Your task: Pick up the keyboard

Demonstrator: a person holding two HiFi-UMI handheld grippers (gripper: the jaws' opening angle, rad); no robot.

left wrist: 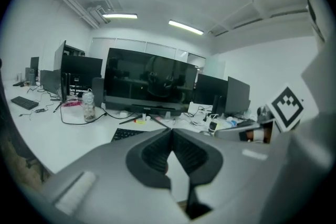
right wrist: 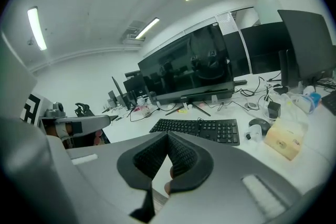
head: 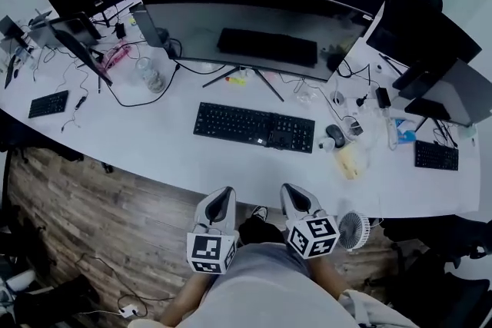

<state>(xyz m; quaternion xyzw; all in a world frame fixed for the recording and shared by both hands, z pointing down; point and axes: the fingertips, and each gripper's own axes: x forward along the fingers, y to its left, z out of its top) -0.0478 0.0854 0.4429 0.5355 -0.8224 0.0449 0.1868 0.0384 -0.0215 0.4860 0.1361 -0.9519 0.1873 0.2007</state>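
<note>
Off the counter's near edge, left hand-held gripper [head: 222,196]: held over the wood floor [head: 100,203], short of the white counter [head: 154,140], jaws pointing toward it.
left jaws: closed. The ribbed pads meet at their tips in the left gripper view, with nothing clamped between them.
right hand-held gripper [head: 294,192]: just beside the left one and level with it, also short of the counter's near edge.
right jaws: closed tip to tip in the right gripper view, empty.
fan [head: 354,230]: small and white, just right of the right hand-held gripper, on the near side of the counter's edge.
keyboard [head: 254,127]: black, flat on the middle of the counter, its long side roughly along the near edge. It is well apart from both hand-held grippers and touched by neither.
mouse [head: 335,135]: dark, just off the keyboard's right end.
yellowish box [head: 350,160]: near the mouse, closer to the near edge.
curved monitor [head: 254,25]: behind the keyboard, screen dark, its stand legs spread toward the keyboard.
clear jar [head: 151,76]: near the curved monitor's left end, with a black cable curving past it.
second keyboard [head: 48,104]: smaller, toward the counter's left end.
third keyboard [head: 436,155]: toward the counter's right end.
</note>
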